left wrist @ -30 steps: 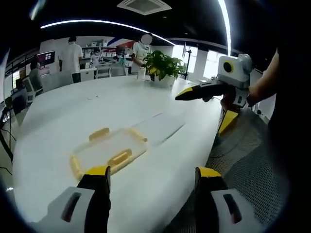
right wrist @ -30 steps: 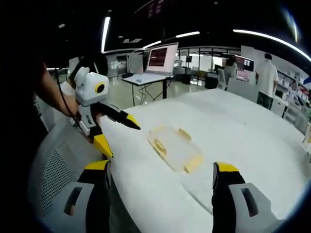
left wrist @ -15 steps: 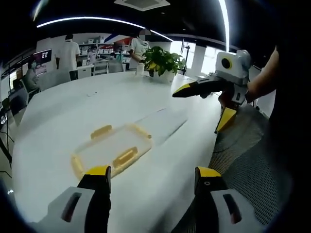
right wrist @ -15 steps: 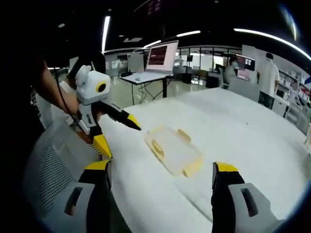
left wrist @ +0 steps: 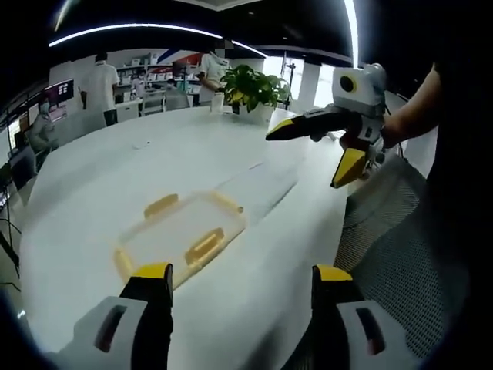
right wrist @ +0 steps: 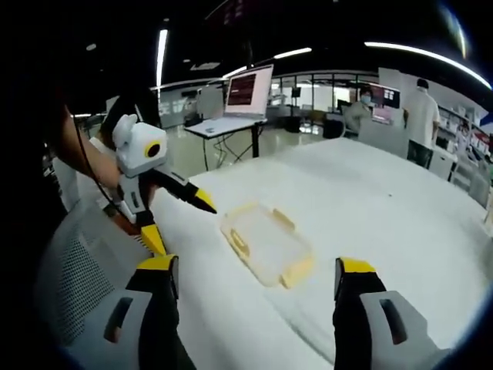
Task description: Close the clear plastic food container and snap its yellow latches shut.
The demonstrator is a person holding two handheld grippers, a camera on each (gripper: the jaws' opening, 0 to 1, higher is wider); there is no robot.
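A clear plastic container (left wrist: 181,235) with yellow latches (left wrist: 204,245) lies flat on the white table (left wrist: 92,177), just beyond my left gripper (left wrist: 243,281), which is open and holds nothing. A faint clear piece (left wrist: 258,189) lies right behind the container; I cannot tell what it is. My right gripper (left wrist: 308,158) hovers open above the table's edge at the upper right. In the right gripper view the container (right wrist: 266,243) sits ahead of my open right gripper (right wrist: 254,270). The left gripper (right wrist: 181,227) hangs open to the container's left, apart from it.
A potted plant (left wrist: 250,86) stands at the table's far end, with people (left wrist: 100,85) and desks beyond. A grey mesh chair (left wrist: 385,231) sits against the near table edge. A laptop on a stand (right wrist: 246,92) is behind the table.
Both cameras have drifted slightly closer to the container. The container lies where it was. Both grippers have stayed open and have touched nothing.
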